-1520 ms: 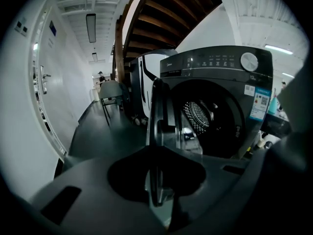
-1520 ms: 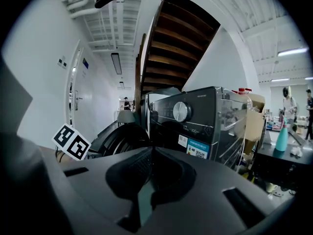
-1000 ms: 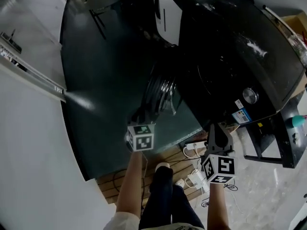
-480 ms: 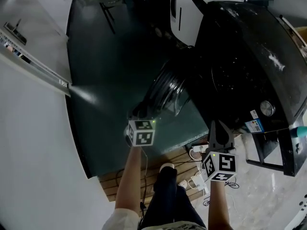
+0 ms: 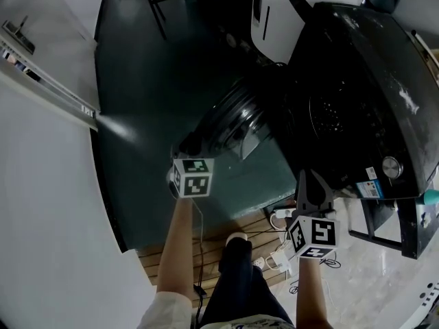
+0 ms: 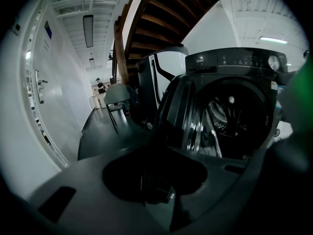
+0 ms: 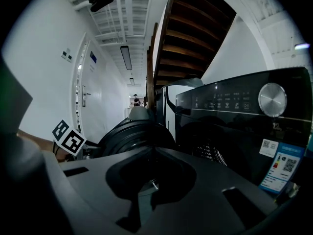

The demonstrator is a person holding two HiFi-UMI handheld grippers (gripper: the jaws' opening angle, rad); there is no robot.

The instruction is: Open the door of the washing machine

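Door-opening looks nearly done: the door [image 5: 230,125] of the washer [image 5: 363,88] stands swung well out from the front, and the drum [image 6: 230,114] is exposed. The left hand-held gripper [image 5: 188,144] sits at the door's free rim, the side away from the hinge. Its jaws have just been opening and stand apart. In the left gripper view nothing shows between them, and the rim lies just beyond the tips. It is too dark there to tell whether a pad touches the rim. The right hand-held gripper [image 5: 312,184] hangs near the washer's lower front, well apart from the door, jaws together on nothing.

To finish well, I judge the left hand-held gripper should come away cleanly, with its jaws wide enough to clear the rim. It should draw back in line with the rim so it does not drag the door shut. If more swing is wanted, a light push on the rim should follow the arc round the hinge and stop before the hinge binds. The right hand-held gripper is best kept out of the door's path.
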